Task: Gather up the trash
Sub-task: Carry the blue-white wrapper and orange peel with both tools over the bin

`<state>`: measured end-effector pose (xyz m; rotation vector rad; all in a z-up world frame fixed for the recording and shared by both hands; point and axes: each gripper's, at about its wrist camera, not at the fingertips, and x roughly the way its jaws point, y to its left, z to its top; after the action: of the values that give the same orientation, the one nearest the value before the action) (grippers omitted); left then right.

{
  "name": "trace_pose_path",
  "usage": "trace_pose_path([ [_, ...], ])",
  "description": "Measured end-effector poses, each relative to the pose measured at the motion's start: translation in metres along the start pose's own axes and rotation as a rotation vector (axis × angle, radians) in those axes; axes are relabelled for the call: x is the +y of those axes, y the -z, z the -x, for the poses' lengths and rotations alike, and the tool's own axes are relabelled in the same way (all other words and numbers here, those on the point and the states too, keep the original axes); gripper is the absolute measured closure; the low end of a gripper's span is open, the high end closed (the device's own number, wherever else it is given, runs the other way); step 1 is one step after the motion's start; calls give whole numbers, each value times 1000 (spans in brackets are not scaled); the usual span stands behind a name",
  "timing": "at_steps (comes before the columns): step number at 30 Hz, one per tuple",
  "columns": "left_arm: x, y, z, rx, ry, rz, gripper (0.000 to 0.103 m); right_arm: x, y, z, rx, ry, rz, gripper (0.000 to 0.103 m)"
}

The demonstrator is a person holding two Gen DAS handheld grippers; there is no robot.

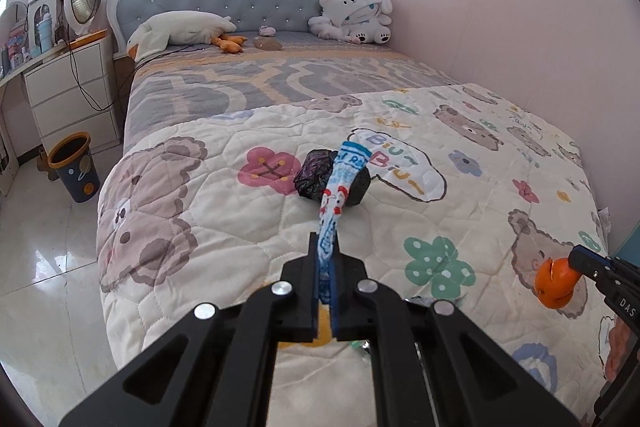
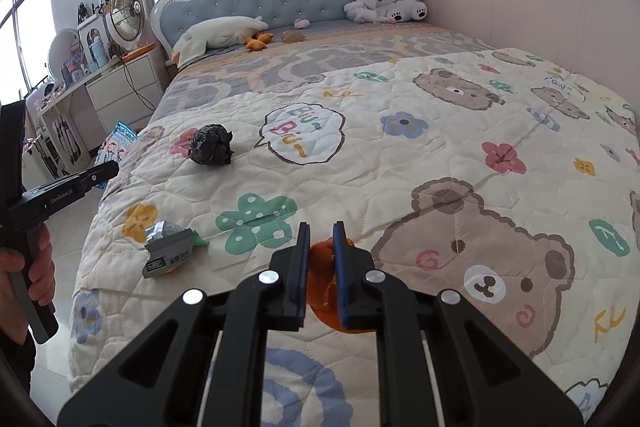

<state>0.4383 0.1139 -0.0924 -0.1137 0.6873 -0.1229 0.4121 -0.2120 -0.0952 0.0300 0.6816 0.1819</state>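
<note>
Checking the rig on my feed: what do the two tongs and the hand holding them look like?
Both tongs, left and right, are matte black, angular, with blue pads and silver pivot bolts. The left one carries white "GenRoboAI" lettering and a black pistol handle; the right shows "DAS". The hand comes out of a dark sleeve.

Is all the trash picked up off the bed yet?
Not yet. Nothing looks binned so far. The left gripper pinches a blue wrapper, and the right gripper squeezes an orange peel. A black crumpled ball and a silver packet wait on the quilt.
</note>
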Motion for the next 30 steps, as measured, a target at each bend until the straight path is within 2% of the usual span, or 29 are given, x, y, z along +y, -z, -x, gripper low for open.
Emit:
trace_pose_path([
  [13, -53, 31, 96, -36, 20, -46, 100, -12, 7, 120, -92, -37, -1, 92],
  [20, -90, 56, 147, -40, 76, -61, 100, -26, 26, 181, -127, -31, -2, 92],
  [30, -153, 92, 210, -93, 158, -123, 100, -55, 66, 258, -156, 11, -20, 92],
])
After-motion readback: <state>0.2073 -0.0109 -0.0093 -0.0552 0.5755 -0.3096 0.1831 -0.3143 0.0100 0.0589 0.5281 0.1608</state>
